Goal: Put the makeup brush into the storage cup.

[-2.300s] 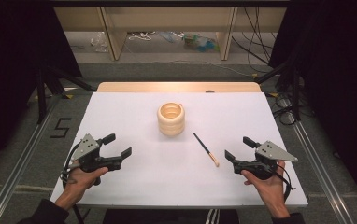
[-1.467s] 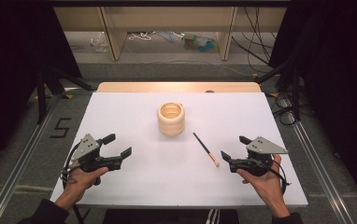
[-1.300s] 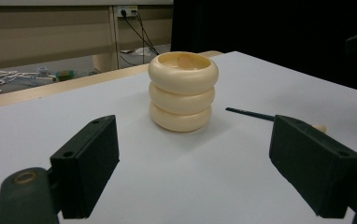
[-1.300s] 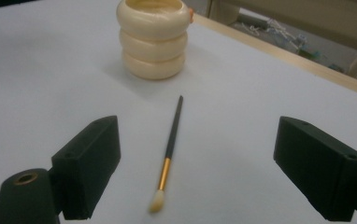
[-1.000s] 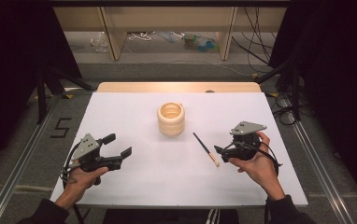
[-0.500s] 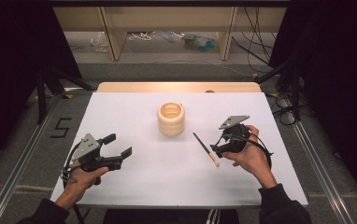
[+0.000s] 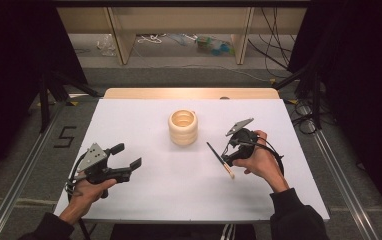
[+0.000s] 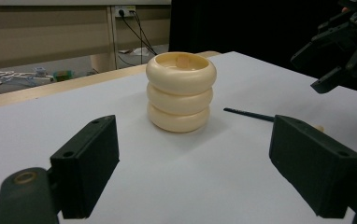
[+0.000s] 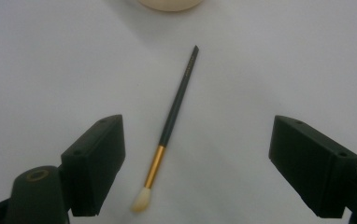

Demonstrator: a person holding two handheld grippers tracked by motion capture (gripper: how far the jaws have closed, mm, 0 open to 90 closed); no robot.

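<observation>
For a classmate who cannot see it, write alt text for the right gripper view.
A slim black-handled brush with a gold ferrule and pale bristles lies on the white table, between the open right gripper's two black fingers.

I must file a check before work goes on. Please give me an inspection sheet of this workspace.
Surface: white table, flat, no spills seen.
Job's things: brush lying flat, bristles toward the person; cream ribbed holder upright, apart from it.
Clutter: nothing seen.
Grippers: right tongs open, above the brush, straddling it; left tongs open, low over the table, holding nothing.
Cables: one loops at the right hand.
Surroundings: wooden shelf legs, loose cords on the floor, a "5" mark left of the table.
</observation>
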